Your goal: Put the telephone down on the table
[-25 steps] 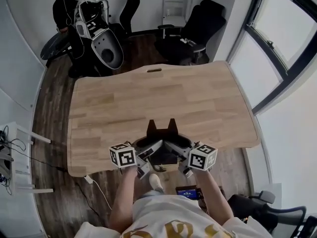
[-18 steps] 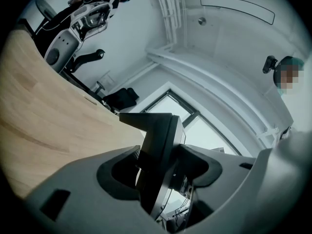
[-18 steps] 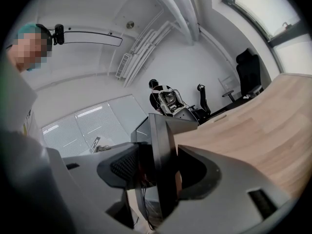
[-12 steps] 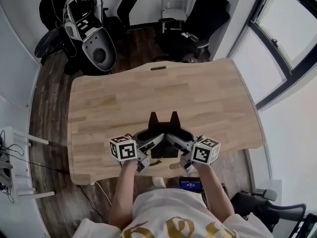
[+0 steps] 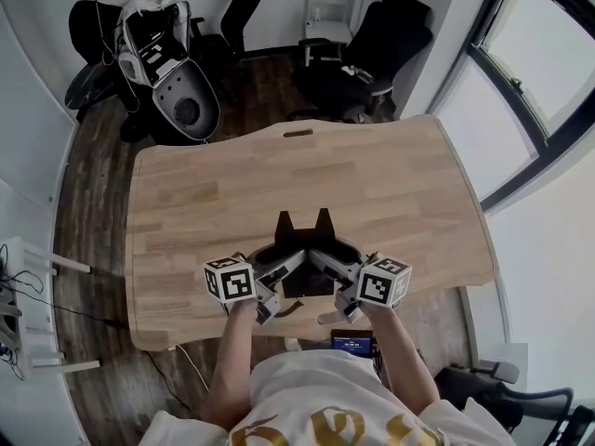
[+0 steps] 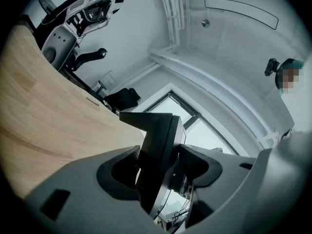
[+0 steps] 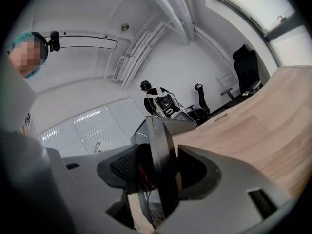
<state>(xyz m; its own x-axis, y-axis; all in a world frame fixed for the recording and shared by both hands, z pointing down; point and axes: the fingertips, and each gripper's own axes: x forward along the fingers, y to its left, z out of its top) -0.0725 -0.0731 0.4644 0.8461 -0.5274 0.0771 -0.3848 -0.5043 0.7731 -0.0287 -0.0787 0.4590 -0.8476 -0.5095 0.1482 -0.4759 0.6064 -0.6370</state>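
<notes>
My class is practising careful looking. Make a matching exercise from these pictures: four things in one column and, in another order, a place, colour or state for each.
Things
1. telephone
2. table
3. office chair
4. marker cube

Descriptions
A. beyond the table's far edge
B. white with black squares, on the left gripper
C. clamped by the left gripper and the right gripper
D. light wood

Pairs: 1-C, 2-D, 3-A, 4-B

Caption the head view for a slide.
Left tool and right tool hold a black telephone over the wooden table's near edge.
</notes>
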